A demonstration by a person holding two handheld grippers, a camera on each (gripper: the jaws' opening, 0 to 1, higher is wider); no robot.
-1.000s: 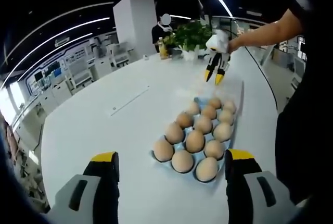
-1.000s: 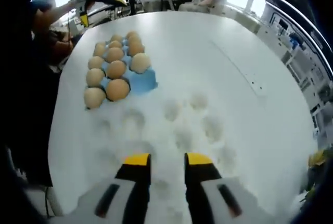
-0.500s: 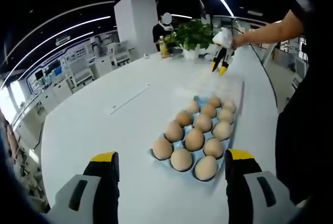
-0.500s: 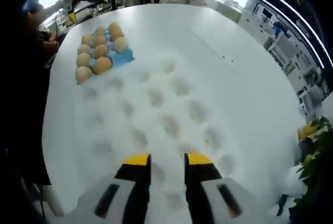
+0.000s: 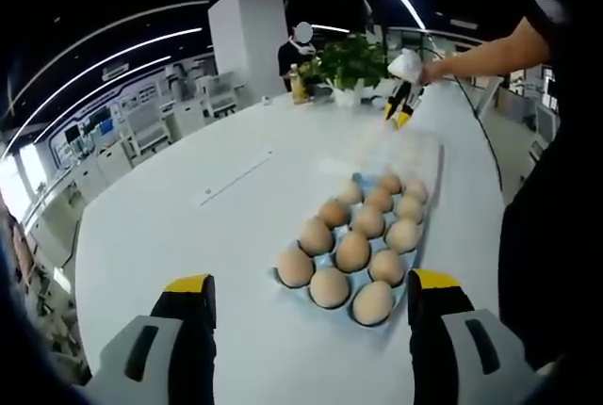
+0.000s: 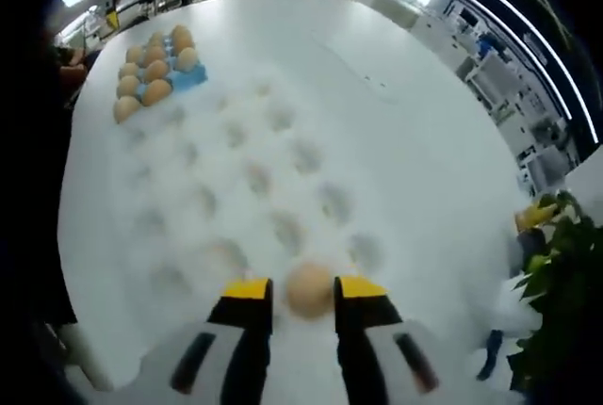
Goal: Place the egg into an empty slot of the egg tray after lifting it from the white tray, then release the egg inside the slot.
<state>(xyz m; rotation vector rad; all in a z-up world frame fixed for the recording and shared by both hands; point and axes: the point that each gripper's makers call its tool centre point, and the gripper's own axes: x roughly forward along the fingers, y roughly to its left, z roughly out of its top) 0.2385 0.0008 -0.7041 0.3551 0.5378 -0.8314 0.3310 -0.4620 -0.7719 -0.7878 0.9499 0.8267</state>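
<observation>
My right gripper (image 6: 291, 293) has just travelled up the white tray (image 6: 188, 198) to a lone egg (image 6: 309, 289), now between its barely parted jaws (contact unclear), so lifting comes next, while my left gripper (image 5: 306, 297) idles spread before the egg tray (image 5: 415, 235).

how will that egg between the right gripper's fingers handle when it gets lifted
The egg is probably fragile, so a hard squeeze may crack it. Its smooth rounded shell looks apt to slip from the right gripper, and to roll if dropped on the white tray.
</observation>
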